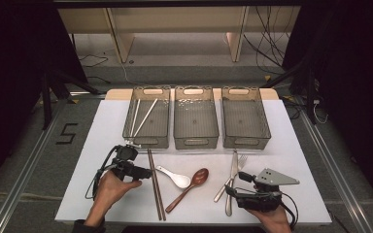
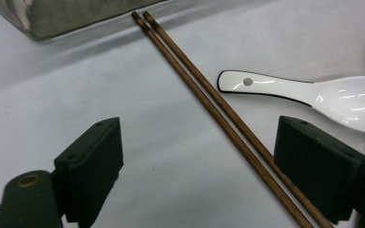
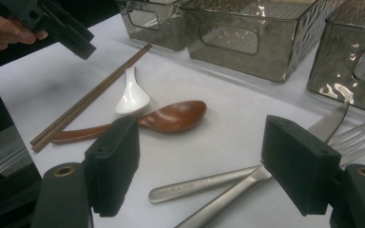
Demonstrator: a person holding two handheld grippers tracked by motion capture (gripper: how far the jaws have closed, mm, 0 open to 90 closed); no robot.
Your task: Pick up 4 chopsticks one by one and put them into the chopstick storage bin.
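Note:
A pair of brown chopsticks [image 1: 156, 187] lies lengthwise on the white table, left of a white ceramic spoon [image 1: 175, 177] and a wooden spoon [image 1: 192, 187]. My left gripper [image 1: 144, 172] hovers just left of the chopsticks. In the left gripper view its jaws [image 2: 199, 156] stand open low over the table; the chopsticks [image 2: 218, 109] run between them, close to the right jaw, untouched. A knife [image 1: 233, 170] and fork [image 1: 241, 162] lie at the right. My right gripper [image 1: 240, 184] is open over their handles, nothing gripped [image 3: 202, 156].
Three smoky clear bins stand in a row at the back: the left one [image 1: 145, 141] holds white chopsticks [image 1: 143, 116], while the middle [image 1: 195, 141] and right [image 1: 246, 141] ones look empty. Bare white table [image 1: 102, 194] lies left of the left hand.

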